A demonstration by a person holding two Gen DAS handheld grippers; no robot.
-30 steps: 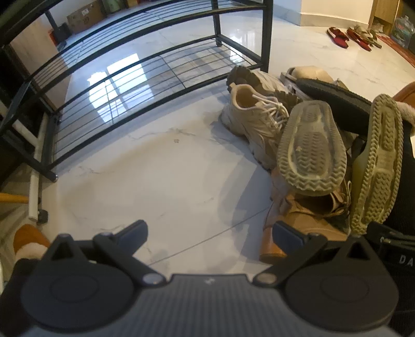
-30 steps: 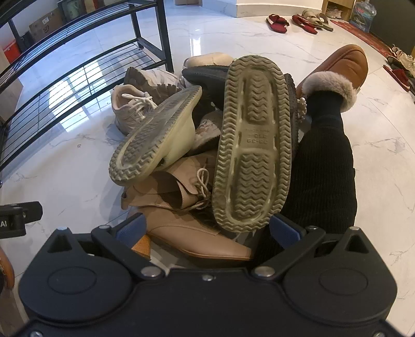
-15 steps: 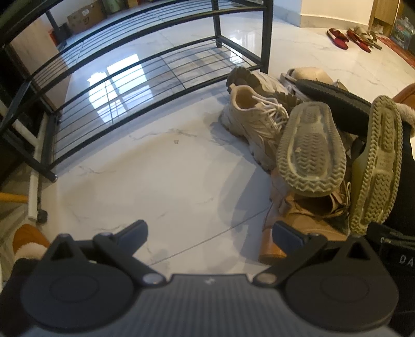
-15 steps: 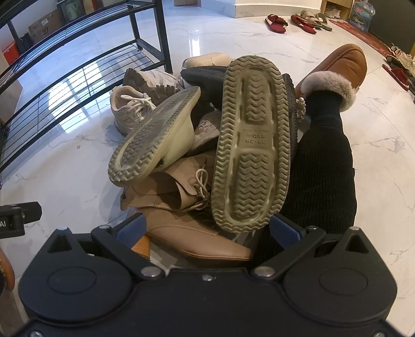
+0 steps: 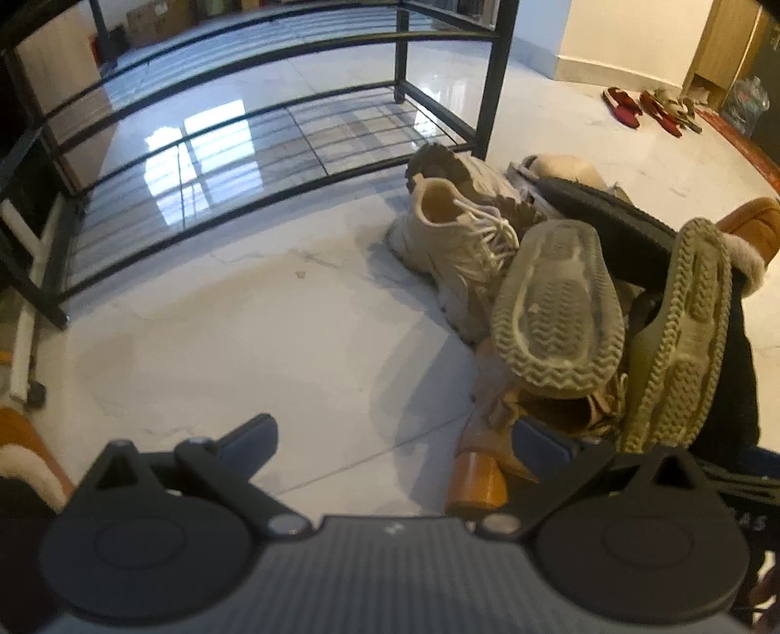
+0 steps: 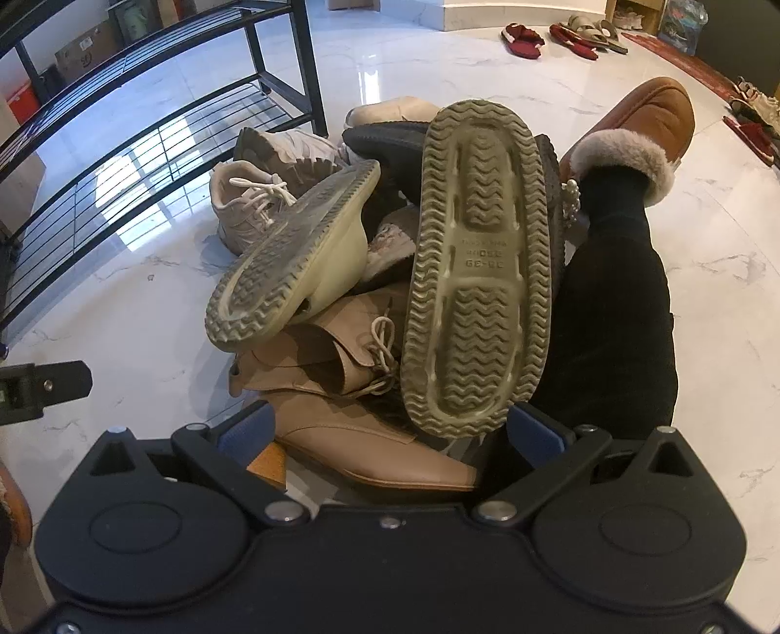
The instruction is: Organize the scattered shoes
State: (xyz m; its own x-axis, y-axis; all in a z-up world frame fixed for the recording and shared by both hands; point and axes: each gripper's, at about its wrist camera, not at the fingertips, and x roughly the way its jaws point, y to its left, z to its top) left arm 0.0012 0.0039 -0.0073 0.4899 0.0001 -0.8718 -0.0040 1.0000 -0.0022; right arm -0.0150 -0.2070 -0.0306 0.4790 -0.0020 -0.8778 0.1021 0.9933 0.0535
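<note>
The shoes sit in one heap on the white marble floor (image 5: 234,341), just beside the front corner post of the black metal shoe rack (image 5: 292,161). The right wrist view looks straight onto the heap: an olive clog (image 6: 480,273) lies sole-up on top, a second clog of the same kind (image 6: 292,263) leans sole-up to its left, and both rest on a tan heeled ankle boot (image 6: 370,429) lying on its side, with its wooden heel block just ahead of the gripper. This view alone shows the clog's moulded sole lettering, the boot's pointed toe, and the person's black-clad leg ending in a brown fur-lined slipper (image 6: 648,122) touching the heap's right side. The left wrist view sees the same heap from the side, at its right edge, and gives what the other does not: the rack's lower wire shelf across its width and a broad bare stretch of floor between the rack's front rail and the heap. A cream laced sneaker (image 5: 458,244) lies on the rack side of the heap, near the post. The left gripper (image 5: 395,439) has its fingers spread wide over bare floor, holding nothing. The right gripper (image 6: 390,429) is likewise spread wide, its fingertips flanking the boot and the near end of the olive clog without closing on either. Red slippers (image 6: 524,36) lie well apart by the far wall.
</note>
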